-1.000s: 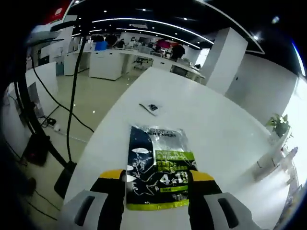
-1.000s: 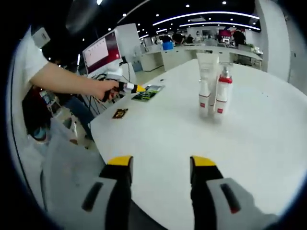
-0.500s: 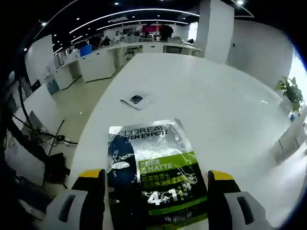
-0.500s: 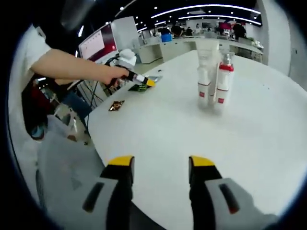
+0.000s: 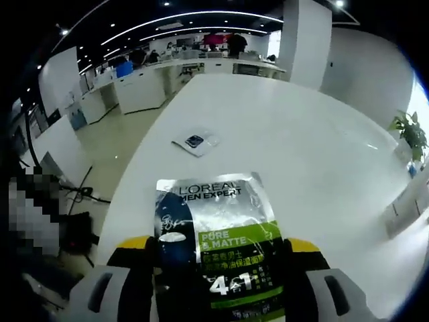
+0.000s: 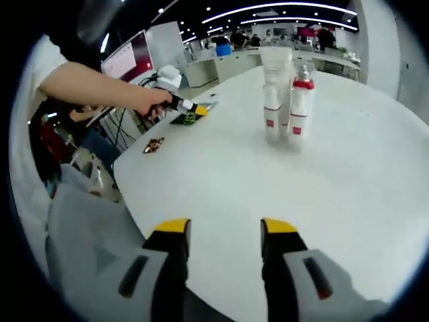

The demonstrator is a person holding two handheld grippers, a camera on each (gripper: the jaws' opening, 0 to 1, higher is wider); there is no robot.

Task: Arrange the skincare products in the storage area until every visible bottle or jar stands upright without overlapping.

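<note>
The large white round-edged table point(image 5: 295, 134) carries every item. In the right gripper view its surface extends from the near edge to a cluster of products at the far side.

At that cluster stand three upright containers, close together: a tall white tube point(image 6: 275, 67) at the back, a small white bottle with a red label point(image 6: 271, 115) in front of it on the left, and a white bottle with a red collar and clear cap point(image 6: 299, 107) on the right. Whether they touch one another cannot be told.

A flat silver, black and green foil sachet printed "L'OREAL MEN EXPERT" point(image 5: 218, 241) lies on the table near its edge. In the left gripper view its lower part sits between the yellow-tipped jaws of the left gripper point(image 5: 220, 249); the jaws stand apart on either side of the sachet, and contact with its edges cannot be confirmed.

The right gripper point(image 6: 221, 228) is held over bare table near the near edge, jaws spread with nothing between them — well apart from the bottles.

In the right gripper view a person's hand point(image 6: 144, 100) holds the left gripper at the sachet, at the table's left edge.

A small white square packet with a dark print point(image 5: 196, 141) lies flat beyond the sachet — apart from it. A small dark wrapper point(image 6: 153, 145) lies near the table edge.
</note>
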